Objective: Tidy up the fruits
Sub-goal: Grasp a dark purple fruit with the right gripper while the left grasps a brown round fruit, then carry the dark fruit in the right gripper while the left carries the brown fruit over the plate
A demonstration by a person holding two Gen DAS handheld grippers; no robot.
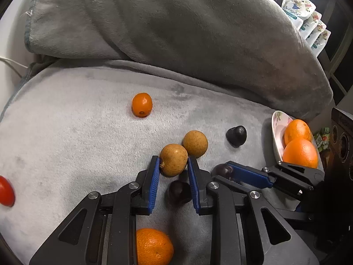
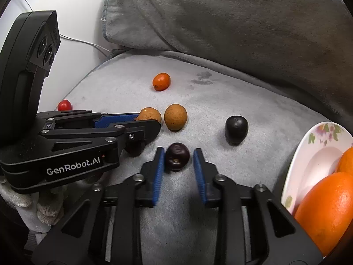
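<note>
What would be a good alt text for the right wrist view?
The right gripper is open around a dark plum on a grey blanket. To its left, the left gripper is at a brown fruit; a floral plate with oranges sits right.

Open grey blanket (image 2: 136, 88) lies on the far left around a lone kumquat (image 2: 161, 81). The middle is crowded: two tan fruits (image 2: 175, 117) touching, dark plums (image 2: 177, 156) close by. A plate (image 2: 313, 154) of oranges (image 2: 328, 209) blocks the right; a pillow (image 2: 220, 15) walls the far side.
</note>
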